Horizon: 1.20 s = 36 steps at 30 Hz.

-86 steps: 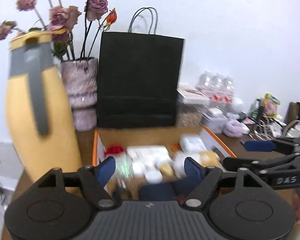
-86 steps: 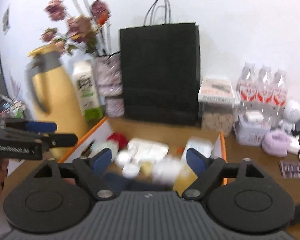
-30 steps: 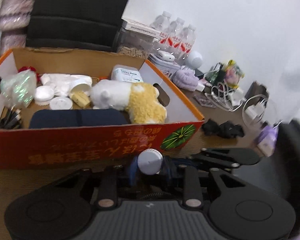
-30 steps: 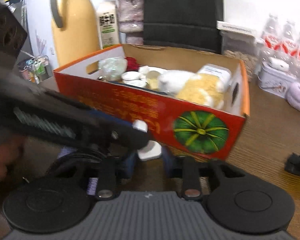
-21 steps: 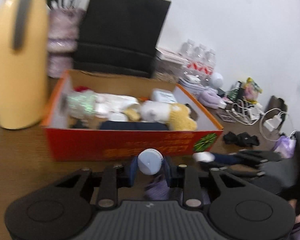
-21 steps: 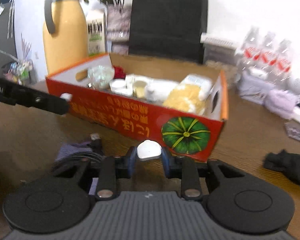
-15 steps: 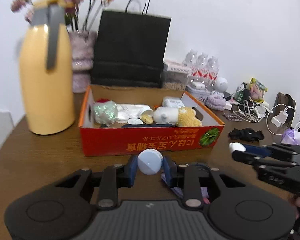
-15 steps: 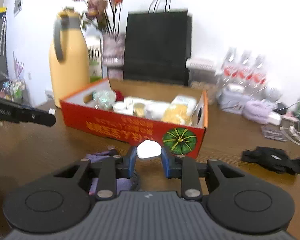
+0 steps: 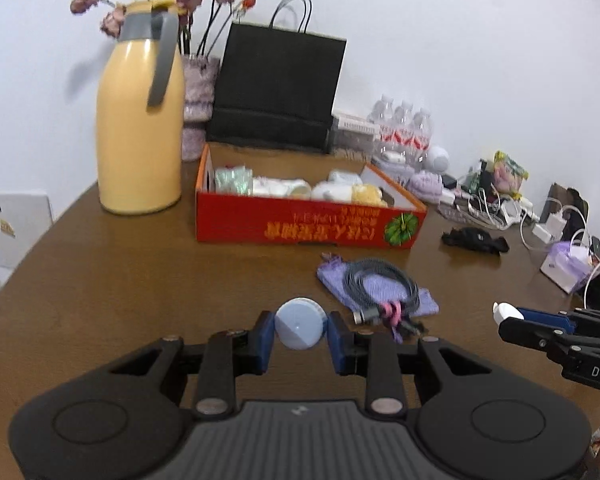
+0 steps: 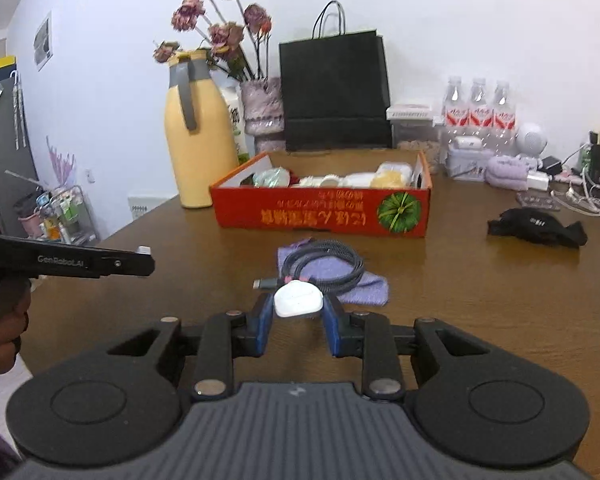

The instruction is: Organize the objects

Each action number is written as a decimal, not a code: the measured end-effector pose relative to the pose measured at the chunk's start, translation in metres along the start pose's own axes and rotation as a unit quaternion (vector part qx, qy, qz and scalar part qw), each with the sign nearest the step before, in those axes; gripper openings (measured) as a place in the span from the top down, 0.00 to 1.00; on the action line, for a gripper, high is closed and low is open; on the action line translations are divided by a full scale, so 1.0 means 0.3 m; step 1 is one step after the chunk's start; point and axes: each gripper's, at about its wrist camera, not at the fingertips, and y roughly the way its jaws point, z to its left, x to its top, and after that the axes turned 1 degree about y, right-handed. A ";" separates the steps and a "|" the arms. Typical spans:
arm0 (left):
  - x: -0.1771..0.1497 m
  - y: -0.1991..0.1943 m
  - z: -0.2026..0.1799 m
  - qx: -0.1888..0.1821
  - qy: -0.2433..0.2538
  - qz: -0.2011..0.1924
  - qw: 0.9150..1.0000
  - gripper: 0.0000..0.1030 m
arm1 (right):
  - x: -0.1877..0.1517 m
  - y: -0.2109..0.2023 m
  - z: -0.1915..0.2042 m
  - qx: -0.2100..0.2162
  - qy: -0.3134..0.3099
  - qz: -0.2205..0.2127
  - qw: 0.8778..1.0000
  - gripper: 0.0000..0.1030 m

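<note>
Left wrist view: a round cap [image 9: 300, 329] is clamped in the left gripper [image 9: 300, 334].
A white plug [image 10: 299, 300] is clamped in the right gripper [image 10: 298, 314], above the table [image 10: 480, 292].

Left wrist view: the right gripper [image 9: 500, 314] is cut off by the right edge, only its tips showing. The yellow jug [image 9: 140, 128] is motion-blurred. The black bag [image 9: 278, 92] hides the base of the wall behind it. The red box [image 9: 308, 230] front wall hides the lower parts of its contents; its inverted print is too blurred to read. Right wrist view: the left gripper [image 10: 146, 260] is cut off at the left edge. The 3 bottles [image 10: 478, 110] carry illegible labels.
</note>
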 end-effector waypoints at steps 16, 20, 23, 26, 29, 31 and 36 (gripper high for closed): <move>0.722 0.819 0.073 0.021 0.054 0.033 0.998 0.74 | 0.668 0.841 -0.270 0.004 0.002 0.052 0.999 0.73; 0.753 1.050 0.103 0.020 0.033 0.058 0.998 0.72 | 0.663 1.113 -0.318 -0.043 0.003 0.097 0.994 0.72; 0.752 1.134 0.106 0.051 0.038 0.071 0.995 0.53 | 0.639 1.172 -0.350 -0.046 0.017 0.095 0.994 0.54; 0.753 1.124 0.106 0.032 0.047 0.072 0.996 0.38 | 0.650 1.136 -0.363 -0.043 0.028 0.068 0.996 0.45; 0.767 1.085 0.113 0.039 0.047 0.067 0.996 0.36 | 0.685 1.093 -0.363 -0.050 0.024 0.063 0.996 0.36; 0.780 1.044 0.125 0.041 0.037 0.067 0.996 0.33 | 0.706 1.060 -0.355 -0.049 0.022 0.064 0.996 0.33; 0.775 0.848 0.133 0.049 0.011 0.056 0.997 0.28 | 0.703 0.915 -0.296 -0.049 -0.007 0.058 0.997 0.27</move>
